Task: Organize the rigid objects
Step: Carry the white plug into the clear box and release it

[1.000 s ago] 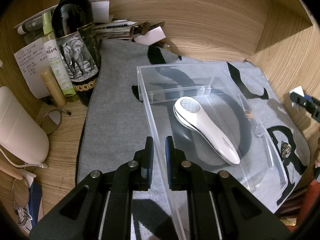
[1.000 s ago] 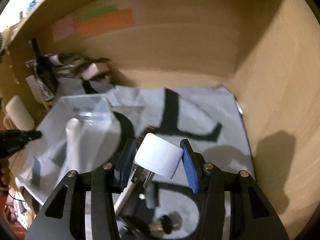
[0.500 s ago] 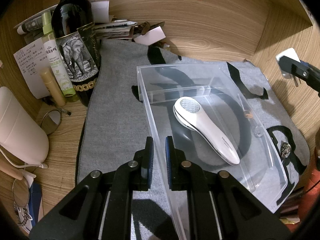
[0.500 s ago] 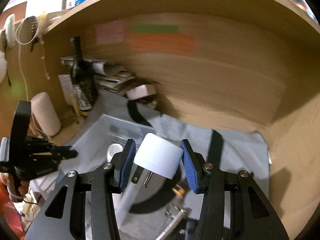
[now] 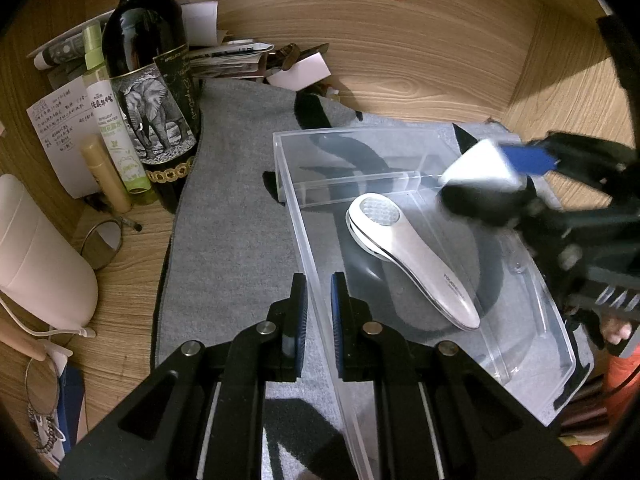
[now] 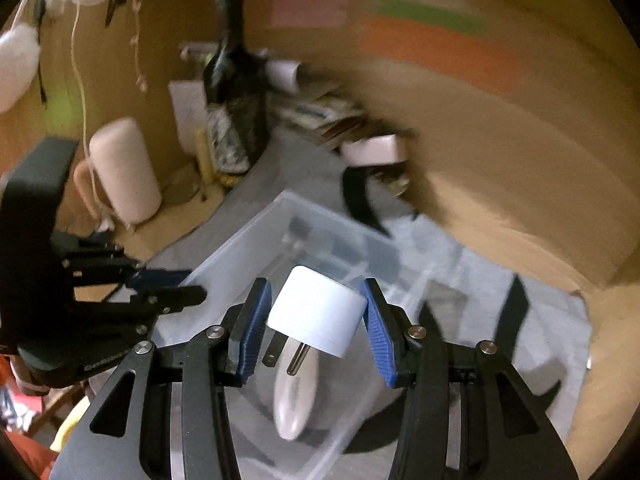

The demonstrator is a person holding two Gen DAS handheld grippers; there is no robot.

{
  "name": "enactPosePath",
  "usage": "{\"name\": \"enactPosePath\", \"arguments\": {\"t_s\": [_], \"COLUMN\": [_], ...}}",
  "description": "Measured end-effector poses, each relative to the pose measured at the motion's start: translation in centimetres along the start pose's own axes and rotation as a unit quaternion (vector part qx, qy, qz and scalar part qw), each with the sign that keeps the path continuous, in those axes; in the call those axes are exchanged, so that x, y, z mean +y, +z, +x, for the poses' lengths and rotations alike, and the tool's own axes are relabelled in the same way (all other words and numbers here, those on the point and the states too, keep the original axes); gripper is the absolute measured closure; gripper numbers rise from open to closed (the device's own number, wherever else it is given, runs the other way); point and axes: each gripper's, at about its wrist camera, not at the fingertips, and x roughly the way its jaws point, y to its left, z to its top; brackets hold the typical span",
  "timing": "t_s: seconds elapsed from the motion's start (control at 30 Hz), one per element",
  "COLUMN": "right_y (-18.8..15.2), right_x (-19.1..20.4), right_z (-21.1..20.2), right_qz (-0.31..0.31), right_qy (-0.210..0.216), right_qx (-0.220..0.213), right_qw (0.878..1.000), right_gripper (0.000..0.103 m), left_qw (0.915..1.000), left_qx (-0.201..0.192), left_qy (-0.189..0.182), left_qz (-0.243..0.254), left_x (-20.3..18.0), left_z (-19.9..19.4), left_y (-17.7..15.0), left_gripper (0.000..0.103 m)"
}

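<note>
A clear plastic box (image 5: 360,134) lies on a grey mat (image 5: 232,200). Inside it rests a white handheld device (image 5: 412,264) with a round mesh head. My left gripper (image 5: 318,308) is shut on the box's near left wall, which runs between its blue pads. My right gripper (image 6: 316,316) is shut on a white plug adapter (image 6: 320,312) with its metal prongs pointing down. It hangs above the box (image 6: 240,240) and the device (image 6: 296,396). In the left wrist view the adapter (image 5: 476,164) hovers over the box's far right corner.
A dark wine bottle (image 5: 148,80), a green spray bottle (image 5: 116,132), a tan tube (image 5: 106,174), papers and a white pouch (image 5: 36,256) crowd the left side. A small mirror (image 5: 102,242) lies on the wood. Wooden walls close in the back and right.
My right gripper has swung left with the adapter, from the mat's right edge to above the box. The left gripper and the box have not moved.
</note>
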Motion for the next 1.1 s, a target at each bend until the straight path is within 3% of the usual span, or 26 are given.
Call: {"name": "enactPosePath", "arguments": {"t_s": [0.27, 0.47, 0.57, 0.67, 1.1], "right_y": [-0.9, -1.1, -1.1, -1.0, -0.7], "right_x": [1.6, 1.6, 1.7, 1.9, 0.4], "right_z": [3.7, 4.6, 4.7, 4.3, 0.5], "right_qz": [-0.026, -0.033, -0.037, -0.041, -0.027], "right_qy": [0.055, 0.052, 0.041, 0.034, 0.004], "right_qx": [0.082, 0.102, 0.102, 0.091, 0.039], "right_qw": [0.995, 0.993, 0.993, 0.994, 0.999], "right_gripper": [0.060, 0.060, 0.059, 0.049, 0.048], "left_qw": [1.0000, 1.0000, 1.0000, 1.0000, 1.0000], "left_qx": [0.000, 0.000, 0.000, 0.000, 0.000], "left_qy": [0.000, 0.000, 0.000, 0.000, 0.000], "left_qz": [0.000, 0.001, 0.001, 0.001, 0.001], "left_x": [0.0, -0.1, -0.1, 0.0, -0.1], "left_z": [0.0, 0.0, 0.0, 0.0, 0.0], "left_y": [0.0, 0.0, 0.0, 0.0, 0.0], "left_gripper": [0.092, 0.092, 0.092, 0.092, 0.092]}}
